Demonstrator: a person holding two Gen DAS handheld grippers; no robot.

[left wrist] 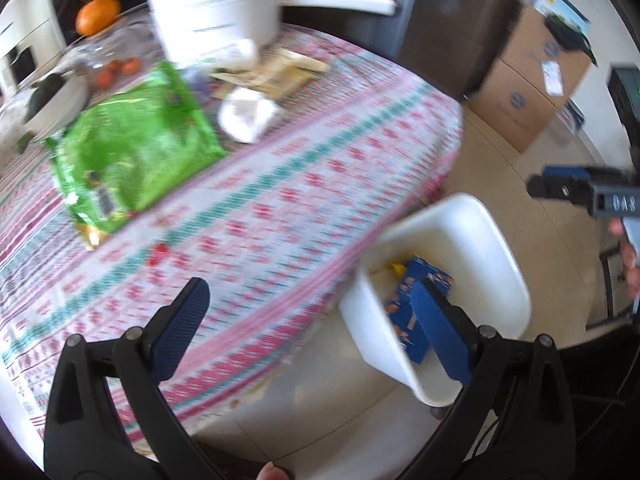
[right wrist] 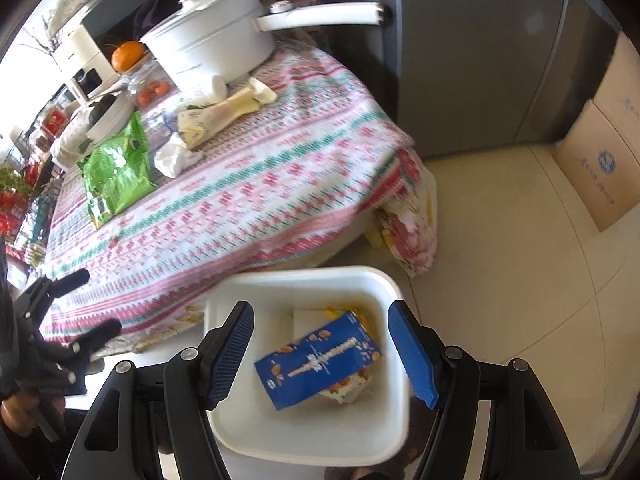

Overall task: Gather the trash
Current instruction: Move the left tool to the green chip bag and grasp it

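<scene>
A white trash bin [right wrist: 394, 292] stands on the floor by the table's edge, with a blue carton [right wrist: 316, 360] lying inside; both also show in the left wrist view, bin [left wrist: 496, 264] and carton [left wrist: 416, 280]. My right gripper [right wrist: 320, 316] is open and empty right above the bin. My left gripper [left wrist: 312, 292] is open and empty over the table's near edge. On the patterned tablecloth [right wrist: 260, 184] lie a green bag [left wrist: 132, 148], crumpled white paper [left wrist: 248, 114] and yellowish wrappers [right wrist: 216, 114].
A white pot [right wrist: 208, 48] with a long handle, an orange [right wrist: 128, 55], a bowl and small red fruits stand at the table's far end. Cardboard boxes [left wrist: 528, 80] stand on the floor by a grey cabinet [right wrist: 472, 48]. A flowered bag [right wrist: 412, 236] hangs at the table corner.
</scene>
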